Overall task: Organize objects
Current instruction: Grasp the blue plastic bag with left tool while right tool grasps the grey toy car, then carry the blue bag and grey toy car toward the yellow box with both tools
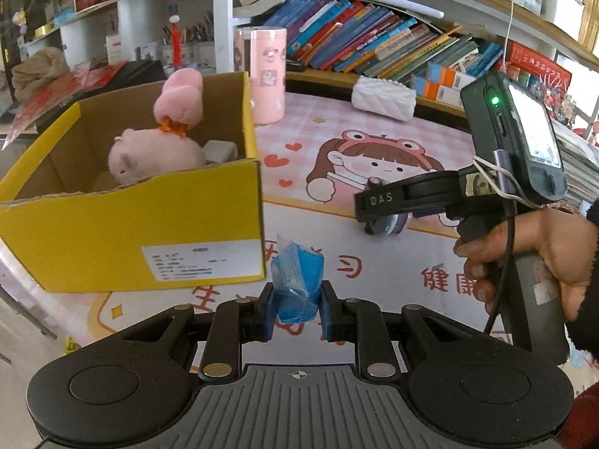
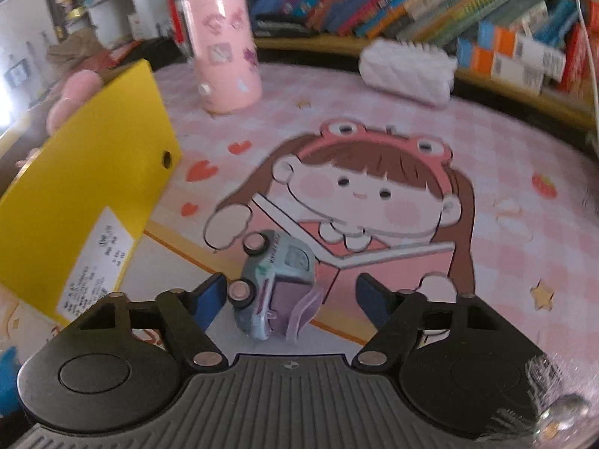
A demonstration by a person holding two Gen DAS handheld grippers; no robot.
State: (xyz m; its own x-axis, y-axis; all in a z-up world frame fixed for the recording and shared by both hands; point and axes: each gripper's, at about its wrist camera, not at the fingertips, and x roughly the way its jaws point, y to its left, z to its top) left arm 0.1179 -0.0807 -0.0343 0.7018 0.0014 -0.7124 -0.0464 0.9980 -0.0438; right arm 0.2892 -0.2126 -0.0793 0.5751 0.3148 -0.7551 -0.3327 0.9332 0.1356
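My left gripper [image 1: 297, 310] is shut on a small blue packet in clear plastic [image 1: 297, 277], held above the mat just right of the yellow cardboard box [image 1: 131, 224]. Inside the box lies a pink plush toy [image 1: 157, 153]. In the right wrist view, a small pale blue and purple toy car [image 2: 277, 280] lies tipped on its side on the mat. My right gripper [image 2: 292, 292] is open around it, the left pad close to a wheel and the right pad well apart. The left wrist view shows the right gripper [image 1: 368, 202] held by a hand, low over the car [image 1: 389, 224].
A pink cylindrical tin [image 1: 267, 75] and a white quilted pouch [image 1: 383, 97] stand at the back of the pink cartoon mat [image 1: 374, 142]. Behind them runs a shelf of leaning books [image 1: 374, 41]. The yellow box [image 2: 93, 194] is close on the right gripper's left.
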